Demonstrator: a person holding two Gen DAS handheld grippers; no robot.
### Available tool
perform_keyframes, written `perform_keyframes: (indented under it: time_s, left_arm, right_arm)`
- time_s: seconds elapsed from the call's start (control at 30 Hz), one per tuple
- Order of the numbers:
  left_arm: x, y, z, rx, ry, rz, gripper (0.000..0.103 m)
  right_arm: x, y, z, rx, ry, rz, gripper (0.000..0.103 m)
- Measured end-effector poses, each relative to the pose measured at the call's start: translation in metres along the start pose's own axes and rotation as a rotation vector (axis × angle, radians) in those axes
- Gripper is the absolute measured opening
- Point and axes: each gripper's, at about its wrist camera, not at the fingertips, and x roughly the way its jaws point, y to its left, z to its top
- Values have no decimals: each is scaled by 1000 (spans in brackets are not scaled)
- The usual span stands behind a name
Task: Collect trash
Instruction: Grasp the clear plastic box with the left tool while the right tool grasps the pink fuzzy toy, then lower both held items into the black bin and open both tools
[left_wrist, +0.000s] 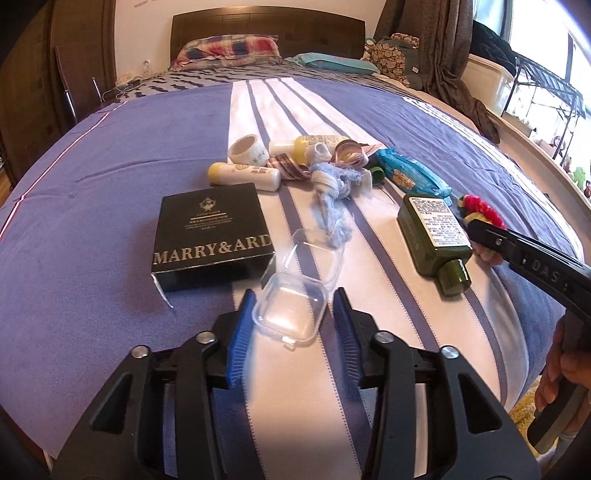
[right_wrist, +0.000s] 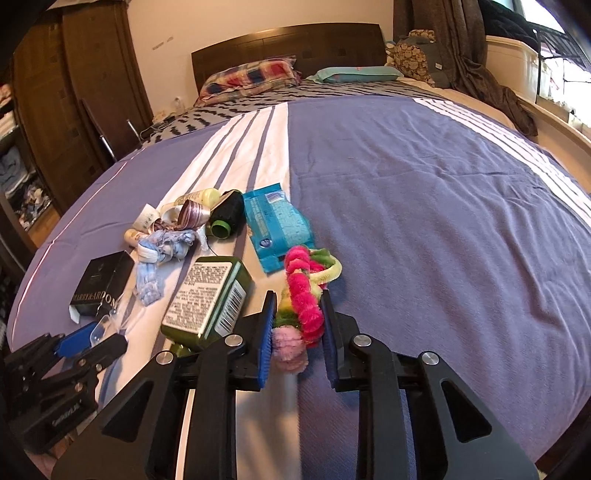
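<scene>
Trash lies in a heap on the bed. A clear plastic case (left_wrist: 291, 314) with its lid open sits between the open jaws of my left gripper (left_wrist: 295, 299), apart from both pads. A black "MARRY&ARD" box (left_wrist: 212, 232) lies left of it. My right gripper (right_wrist: 298, 300) has its jaws around a pink, green and yellow pipe-cleaner bundle (right_wrist: 304, 291); the pads look close to it, but contact is unclear. A green bottle (right_wrist: 208, 299) lies just left of it, also in the left wrist view (left_wrist: 434, 236). The right gripper (left_wrist: 480, 225) shows there too.
Further back lie a blue wipes pack (right_wrist: 277, 225), frayed blue cloth (left_wrist: 332, 199), ribbon rolls (left_wrist: 351, 151), yellow-capped tubes (left_wrist: 243, 175), a tape roll (left_wrist: 247, 147) and a black thread spool (right_wrist: 227, 216). Pillows (left_wrist: 229, 50) and headboard (left_wrist: 266, 26) are beyond. The bed edge is near me.
</scene>
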Motion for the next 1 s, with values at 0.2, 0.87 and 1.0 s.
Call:
perform_keyframes:
  time_s: [0.2,0.87,1.0]
  left_arm:
    - [-13,-5,-13,-13,-2,3,36]
    - [-117,-31,-78,-23,-122,22,36]
    - [-141,-35,-89,-23,-154,9,36]
  right_arm:
    - [-20,-8,-13,-15,-2,5,22]
    - [-125,1,-65,-104,-104,87,22]
    - [-148,3,-78,-124,-124,94,22]
